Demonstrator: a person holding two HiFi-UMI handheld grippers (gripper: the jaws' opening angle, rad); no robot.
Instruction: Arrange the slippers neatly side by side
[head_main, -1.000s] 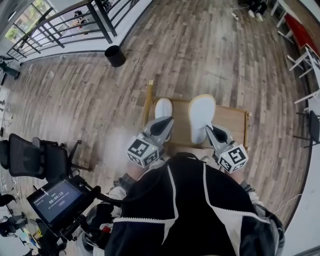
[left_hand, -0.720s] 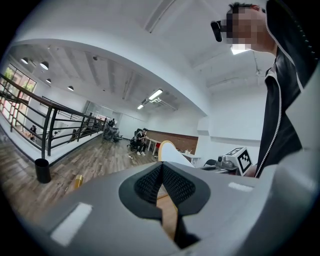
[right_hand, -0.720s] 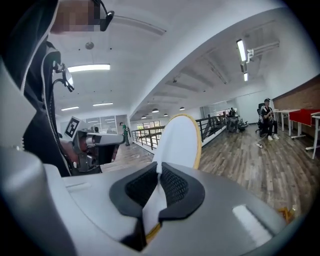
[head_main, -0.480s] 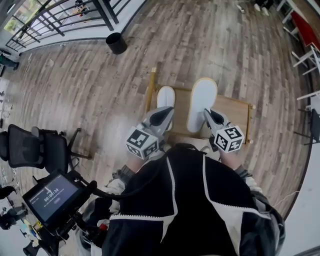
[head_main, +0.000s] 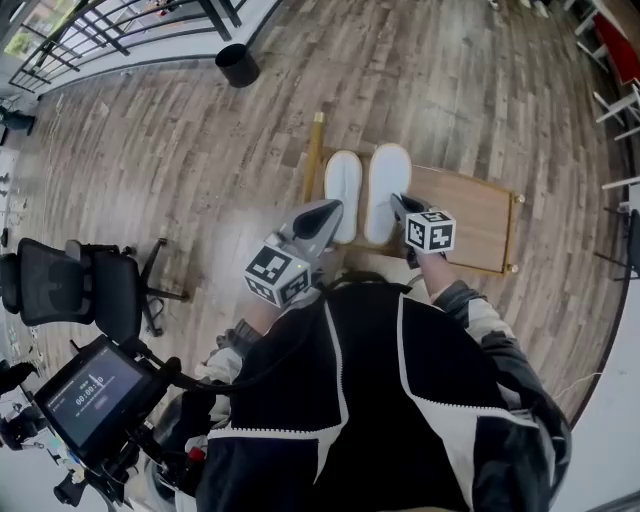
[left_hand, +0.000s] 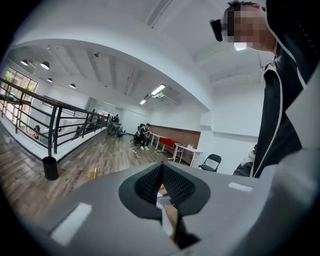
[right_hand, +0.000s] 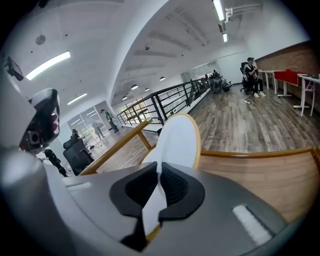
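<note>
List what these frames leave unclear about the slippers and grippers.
- Heel of the left slipper: head view, covered by the left gripper.
- Heel of the right slipper: head view, under the right gripper.
- Whether the right slipper lies flat on the table: right gripper view, gripper body blocks its underside.
- The left slipper in the left gripper view: behind that gripper's body.

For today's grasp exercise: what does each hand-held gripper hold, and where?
Right hand-held gripper pinches the near end of the right slipper; left hand-held gripper is shut, empty.
</note>
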